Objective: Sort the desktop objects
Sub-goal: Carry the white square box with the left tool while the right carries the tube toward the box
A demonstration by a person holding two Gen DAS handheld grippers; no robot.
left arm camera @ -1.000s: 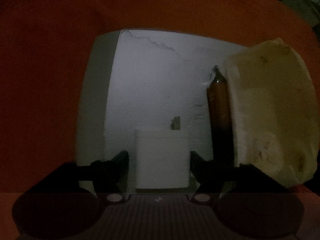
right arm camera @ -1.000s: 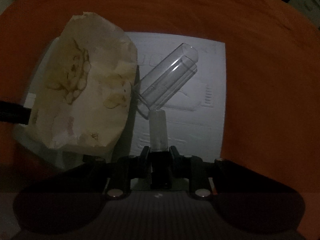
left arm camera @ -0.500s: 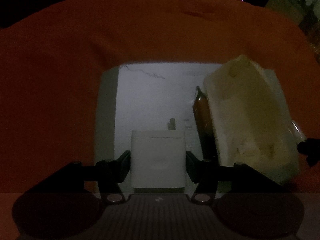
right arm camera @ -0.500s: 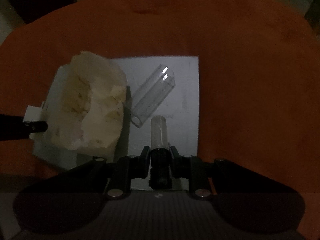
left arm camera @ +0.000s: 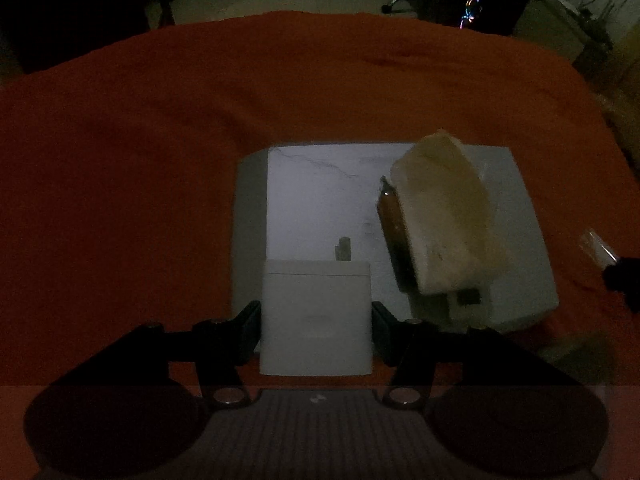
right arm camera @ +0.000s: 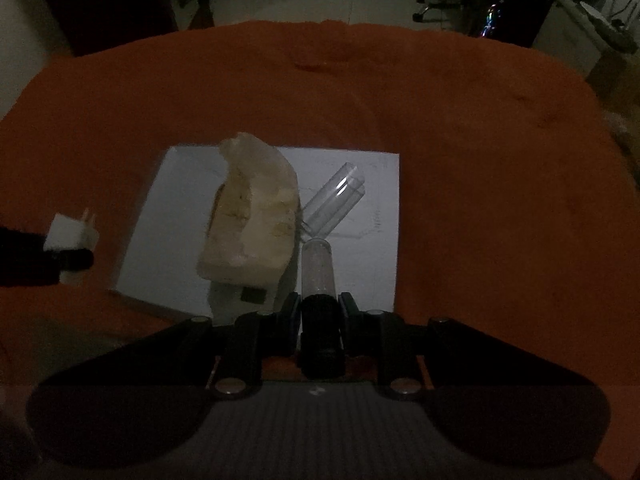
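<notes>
My left gripper [left arm camera: 316, 308] is shut on a white plug adapter [left arm camera: 316, 332] whose prongs point away, held above the near edge of a flat white box [left arm camera: 304, 200]. On that box rest a crumpled cream paper bag [left arm camera: 440, 208] and, against its left side, a brown bottle [left arm camera: 392, 224]. My right gripper [right arm camera: 320, 300] is shut on the black cap of a clear vial [right arm camera: 318, 268], above the same white box [right arm camera: 180, 208]. A clear plastic tube [right arm camera: 336, 200] lies slanted beside the bag [right arm camera: 256, 224]. The adapter [right arm camera: 70, 234] shows at the left of the right wrist view.
An orange cloth [left arm camera: 160, 160] covers the whole table; its far edge [right arm camera: 320, 24] meets a dark floor with chair legs. A small black piece [right arm camera: 254, 294] lies at the bag's near end. The room is dim.
Both grippers have lifted up and back from the white box, each keeping its object. The box, bag and tube now look smaller and more orange cloth shows.
</notes>
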